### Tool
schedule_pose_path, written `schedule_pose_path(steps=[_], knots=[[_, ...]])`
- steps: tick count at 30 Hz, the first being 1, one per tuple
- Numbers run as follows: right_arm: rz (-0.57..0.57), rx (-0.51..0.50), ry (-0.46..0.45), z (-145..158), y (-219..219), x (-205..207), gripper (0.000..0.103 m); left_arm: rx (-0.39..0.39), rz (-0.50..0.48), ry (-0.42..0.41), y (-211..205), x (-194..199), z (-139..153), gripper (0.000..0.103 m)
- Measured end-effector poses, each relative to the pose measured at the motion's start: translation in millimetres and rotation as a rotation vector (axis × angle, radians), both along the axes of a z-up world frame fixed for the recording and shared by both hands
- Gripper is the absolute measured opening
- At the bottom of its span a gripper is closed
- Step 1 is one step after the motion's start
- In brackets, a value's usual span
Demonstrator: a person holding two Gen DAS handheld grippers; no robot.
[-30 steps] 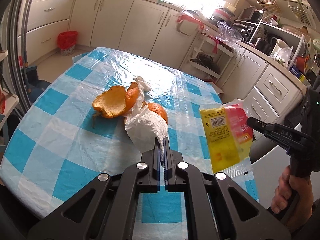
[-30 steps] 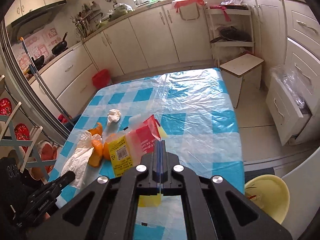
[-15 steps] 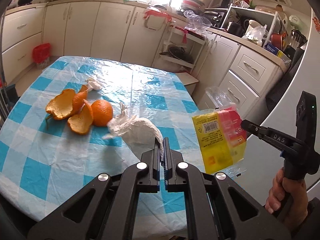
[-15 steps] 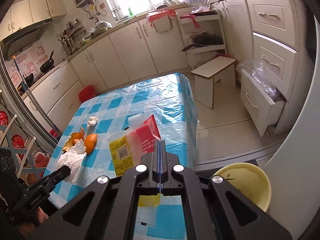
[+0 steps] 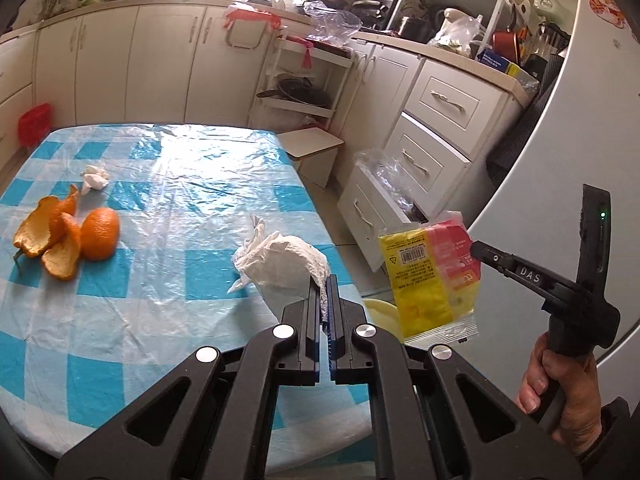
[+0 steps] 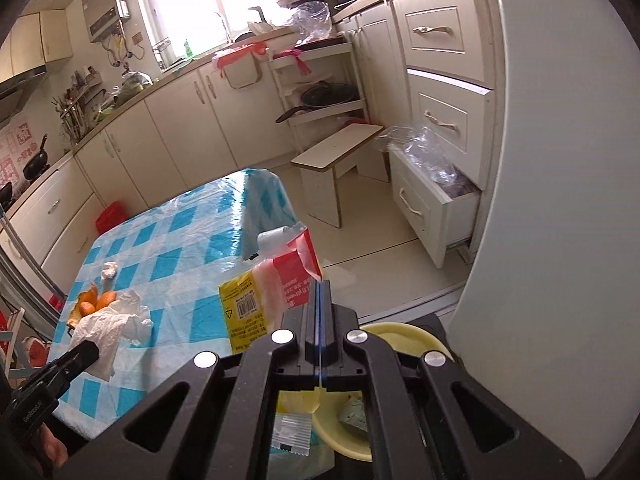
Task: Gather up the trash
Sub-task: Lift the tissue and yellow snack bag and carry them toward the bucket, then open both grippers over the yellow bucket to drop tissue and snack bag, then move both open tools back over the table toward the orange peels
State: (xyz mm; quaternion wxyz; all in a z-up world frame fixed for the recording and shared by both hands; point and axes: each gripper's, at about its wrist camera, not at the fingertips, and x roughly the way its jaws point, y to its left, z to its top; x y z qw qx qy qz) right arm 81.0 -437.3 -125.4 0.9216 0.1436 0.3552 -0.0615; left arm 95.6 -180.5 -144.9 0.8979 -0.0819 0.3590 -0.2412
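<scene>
Above the table edge (image 5: 280, 420), both grippers (image 5: 324, 280) (image 6: 320, 284) level, clamping trash.

Before you stands a table (image 5: 168, 320) covered in blue-and-white checked plastic. Orange peels (image 5: 44, 232) lie near its far left corner, touching an orange (image 5: 100, 232), a small crumpled tissue (image 5: 95, 176) just beyond.

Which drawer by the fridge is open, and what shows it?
The bottom drawer: it juts out past those above, a plastic bag bulging from it.
</scene>
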Motion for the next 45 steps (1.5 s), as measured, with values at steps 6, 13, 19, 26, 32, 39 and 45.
schedule_pose_path(steps=[6, 13, 19, 26, 32, 39, 45], knots=[[-0.062, -0.066, 0.074, -13, -16, -3, 0.001, -0.007, -0.083, -0.004, -45, -1, 3, 0.003], [-0.084, -0.089, 0.18, -34, -28, 0, 0.001, -0.014, -0.189, 0.024, -100, -2, -2, 0.003], [-0.109, -0.048, 0.236, -48, -41, -1, 0.001, -0.013, -0.235, 0.111, -137, 3, -31, 0.003], [-0.137, -0.007, 0.294, -60, -52, 1, 0.005, 0.03, -0.251, 0.197, -165, 14, -61, 0.003], [-0.147, -0.01, 0.246, -50, -53, -1, 0.048, 0.067, -0.24, 0.245, -174, 19, -78, 0.019], [-0.144, -0.014, 0.211, -41, -51, 0, 0.058, 0.078, -0.222, 0.244, -174, 22, -77, 0.031], [-0.143, -0.013, 0.192, -37, -49, 3, 0.064, 0.08, -0.202, 0.232, -162, 17, -69, 0.035]])
